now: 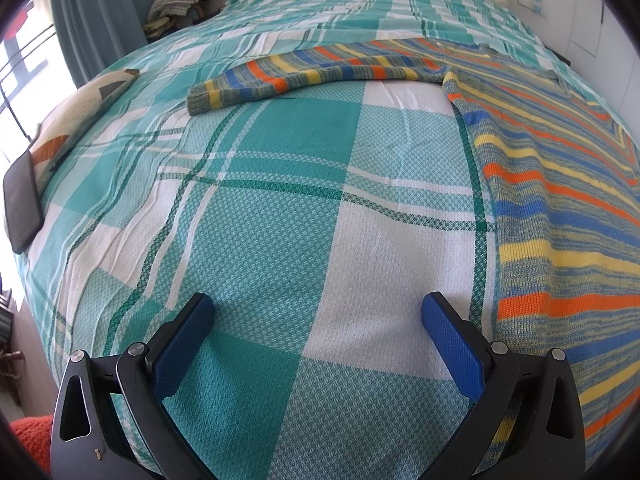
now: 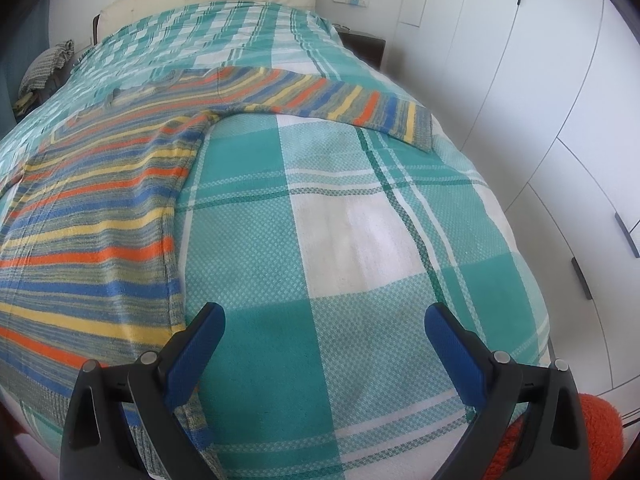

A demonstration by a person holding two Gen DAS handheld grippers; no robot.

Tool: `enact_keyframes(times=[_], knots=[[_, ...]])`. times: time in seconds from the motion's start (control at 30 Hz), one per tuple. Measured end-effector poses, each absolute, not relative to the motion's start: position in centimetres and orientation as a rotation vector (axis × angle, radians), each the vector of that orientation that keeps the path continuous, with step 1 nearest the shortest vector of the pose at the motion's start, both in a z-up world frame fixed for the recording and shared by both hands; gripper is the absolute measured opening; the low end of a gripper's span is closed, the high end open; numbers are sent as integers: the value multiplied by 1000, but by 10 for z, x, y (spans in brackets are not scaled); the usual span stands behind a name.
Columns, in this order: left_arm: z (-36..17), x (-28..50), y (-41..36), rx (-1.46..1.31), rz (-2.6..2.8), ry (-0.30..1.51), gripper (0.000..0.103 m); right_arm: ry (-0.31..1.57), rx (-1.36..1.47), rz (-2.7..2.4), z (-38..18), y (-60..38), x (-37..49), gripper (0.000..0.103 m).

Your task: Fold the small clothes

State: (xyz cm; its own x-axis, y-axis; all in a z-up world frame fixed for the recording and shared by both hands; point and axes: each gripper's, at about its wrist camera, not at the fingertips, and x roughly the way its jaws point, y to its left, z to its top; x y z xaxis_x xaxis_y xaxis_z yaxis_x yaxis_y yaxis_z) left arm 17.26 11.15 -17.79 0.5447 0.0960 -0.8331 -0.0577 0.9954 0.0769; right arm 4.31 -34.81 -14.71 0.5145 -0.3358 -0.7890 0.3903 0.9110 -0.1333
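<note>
- A striped knit sweater (image 1: 560, 184) lies spread flat on a bed covered in a teal, green and white plaid bedspread (image 1: 280, 216), its bands running orange, yellow, blue and a mottled grey-green.
- In the left wrist view, the garment's body occupies the right side of the bed, and one sleeve (image 1: 304, 76) stretches straight out to the left across the plaid, ending in a ribbed cuff.
- In the right wrist view, the sweater (image 2: 92, 216) fills the left side of the bed, with the other sleeve (image 2: 344, 100) reaching right toward the mattress edge, its cuff near the corner.
- The knit lies smooth, with a few soft ripples near the neckline and a ribbed hem at the near edge.
- The left tool (image 1: 318, 312) hovers above bare bedspread just beside the sweater's side edge, blue-padded jaws spread wide and holding nothing.
- The right tool (image 2: 325, 322) hangs over the plaid with jaws likewise wide and empty; its left finger (image 2: 192, 356) overlaps the sweater's edge in the view, though contact cannot be told.
- A patterned pillow (image 1: 76, 108) and a dark tablet (image 1: 22, 200) rest at the bed's left edge; white wardrobe doors (image 2: 560, 120) stand to the right.
</note>
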Motion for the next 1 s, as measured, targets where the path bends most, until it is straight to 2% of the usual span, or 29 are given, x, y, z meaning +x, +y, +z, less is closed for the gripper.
enact_keyframes(times=[1.0], knots=[[-178, 172, 111, 42, 91, 989, 103, 947, 35, -473, -149, -351, 43, 99]])
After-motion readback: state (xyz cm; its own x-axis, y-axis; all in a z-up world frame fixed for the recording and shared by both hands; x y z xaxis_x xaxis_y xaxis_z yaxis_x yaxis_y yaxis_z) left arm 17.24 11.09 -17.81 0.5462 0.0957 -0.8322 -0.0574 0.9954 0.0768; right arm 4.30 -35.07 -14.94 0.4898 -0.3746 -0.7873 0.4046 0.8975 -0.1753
